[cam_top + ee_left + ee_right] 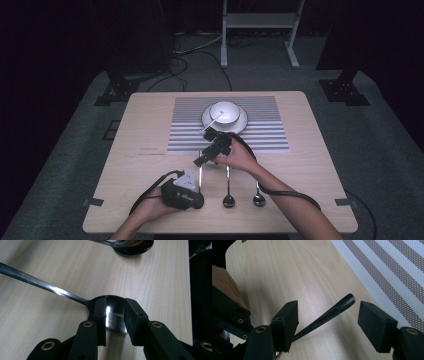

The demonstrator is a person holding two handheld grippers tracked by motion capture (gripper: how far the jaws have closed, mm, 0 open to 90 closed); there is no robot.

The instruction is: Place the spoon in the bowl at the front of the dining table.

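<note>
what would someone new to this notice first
First, the two hand-held tools working one spoon near the table's front edge: the left tool is shut on its bowl, while the right tool straddles the handle tip with its jaws apart, not pressing it. Then the white cup on its saucer, on the striped placemat farther back, and two more spoons beside the held one.

Table [150, 125]: light wood, rounded corners.
Placemat [260, 125]: striped, laid at 12 o'clock on the table.
Saucer [242, 123]: white, set on the placemat.
Cup [227, 109]: white, seated on the saucer.
Two other spoons [229, 200]: laid at 6 o'clock, bowls nearest the edge.
</note>
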